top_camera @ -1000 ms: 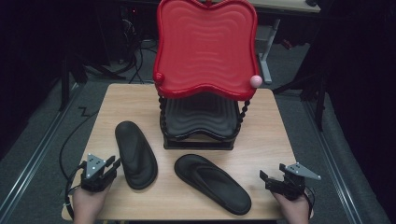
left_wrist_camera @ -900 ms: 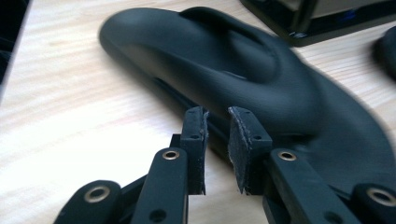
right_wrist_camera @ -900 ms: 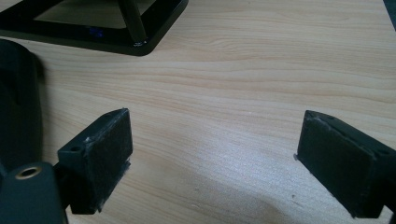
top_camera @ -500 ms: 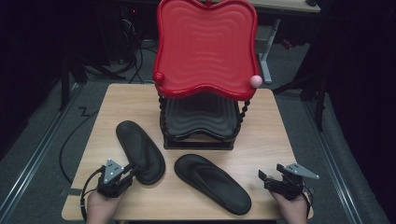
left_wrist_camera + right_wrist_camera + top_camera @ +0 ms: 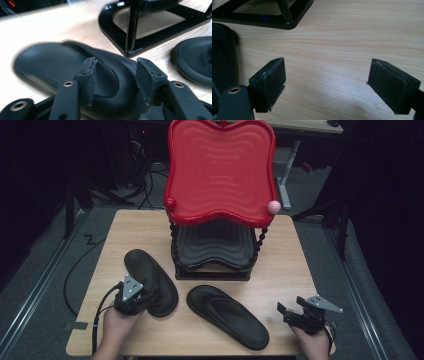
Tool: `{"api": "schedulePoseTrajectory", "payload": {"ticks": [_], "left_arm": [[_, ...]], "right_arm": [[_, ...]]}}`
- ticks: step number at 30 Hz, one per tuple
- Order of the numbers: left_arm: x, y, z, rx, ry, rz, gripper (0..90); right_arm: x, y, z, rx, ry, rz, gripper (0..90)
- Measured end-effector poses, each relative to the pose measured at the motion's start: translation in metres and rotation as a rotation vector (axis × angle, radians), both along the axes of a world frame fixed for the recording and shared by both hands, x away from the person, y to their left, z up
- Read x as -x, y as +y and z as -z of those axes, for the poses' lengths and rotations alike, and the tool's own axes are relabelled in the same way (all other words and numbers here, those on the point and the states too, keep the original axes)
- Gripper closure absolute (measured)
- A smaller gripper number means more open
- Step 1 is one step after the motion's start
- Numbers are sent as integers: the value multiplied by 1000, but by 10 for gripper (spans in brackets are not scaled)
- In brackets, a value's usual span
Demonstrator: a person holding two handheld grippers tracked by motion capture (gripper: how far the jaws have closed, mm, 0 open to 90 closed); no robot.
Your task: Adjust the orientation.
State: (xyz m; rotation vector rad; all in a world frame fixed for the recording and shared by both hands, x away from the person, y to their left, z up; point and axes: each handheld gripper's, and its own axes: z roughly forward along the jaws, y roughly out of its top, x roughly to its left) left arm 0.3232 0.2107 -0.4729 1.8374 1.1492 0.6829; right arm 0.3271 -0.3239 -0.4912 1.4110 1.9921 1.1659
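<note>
Wooden table (image 5: 295, 270) before me: my left gripper (image 5: 116, 75), jaws just opening, straddles the left sandal (image 5: 150, 280) ungripped, while my right gripper (image 5: 327, 82) gapes empty.

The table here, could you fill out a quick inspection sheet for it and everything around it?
Surface: wooden table, bare grain.
Job's things: two black sandals; left sandal between the open jaws, right sandal lying free.
Clutter: red-and-black tiered stand at the back.
Grippers: left hand-held gripper open, jaws have just been opening; right hand-held gripper open over bare wood.
Cables: black cable trailing from the left one.
Surroundings: dark room, grey floor.
</note>
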Motion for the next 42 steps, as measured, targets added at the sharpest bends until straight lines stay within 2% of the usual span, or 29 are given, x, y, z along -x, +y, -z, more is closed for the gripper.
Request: {"api": "schedulePoseTrajectory", "payload": {"ticks": [2, 4, 7, 9, 13, 15, 16, 17, 19, 20, 22, 23, 25, 27, 28, 30, 31, 33, 35, 36, 40, 42], "left_arm": [[1, -2, 3, 19, 11, 15, 552], [7, -6, 4, 9, 11, 18, 600], [20, -9, 5, 41, 9, 30, 619], [33, -16, 5, 33, 7, 45, 622], [53, -28, 4, 33, 2, 78, 622], [58, -27, -3, 49, -35, 82, 611], [59, -27, -7, 130, -67, 53, 606], [59, -20, -13, 122, -89, 44, 605], [53, -3, -21, 84, -135, 0, 607], [46, 6, -21, 86, -130, -25, 610], [32, 19, -19, 71, -116, -69, 609], [22, 25, -16, 53, -107, -85, 609], [4, 30, -11, 19, -83, -97, 603], [-9, 33, -6, 24, -61, -78, 618], [-15, 31, -3, 3, -45, -58, 637], [-24, 26, 4, -80, -19, -27, 659], [-26, 26, 7, -85, -3, -13, 684], [-27, 28, 10, -81, 18, -12, 714], [-23, 31, 12, -89, 16, -8, 749], [-21, 32, 13, -90, 13, -10, 757], [-7, 39, 11, -36, -2, -31, 771], [1, 39, 10, -40, -12, -34, 780]], "right_arm": [[1, -1, -1, -1, -2, 4, 149], [0, -3, 0, -3, -2, 5, 150], [0, -4, 2, -11, 9, 7, 152], [0, -3, 2, -13, 13, 5, 152], [4, 4, -7, -9, -25, -24, 151], [11, 15, -16, -11, -71, -41, 160], [16, 23, -22, -21, -97, -50, 170], [22, 32, -28, -39, -118, -79, 189], [33, 55, -41, -71, -155, -142, 212], [39, 69, -45, -82, -174, -176, 226], [48, 100, -51, -66, -187, -236, 234], [50, 112, -52, -61, -184, -258, 235], [54, 144, -50, -99, -146, -306, 252], [55, 171, -47, -119, -111, -345, 268], [55, 183, -45, -115, -104, -360, 269], [54, 203, -42, -94, -95, -378, 269], [54, 209, -42, -94, -92, -384, 269], [53, 211, -42, -89, -100, -384, 274], [53, 204, -44, -76, -103, -368, 274], [53, 197, -44, -78, -104, -355, 278], [52, 163, -44, -64, -118, -290, 283], [50, 144, -43, -56, -121, -250, 284]]}}
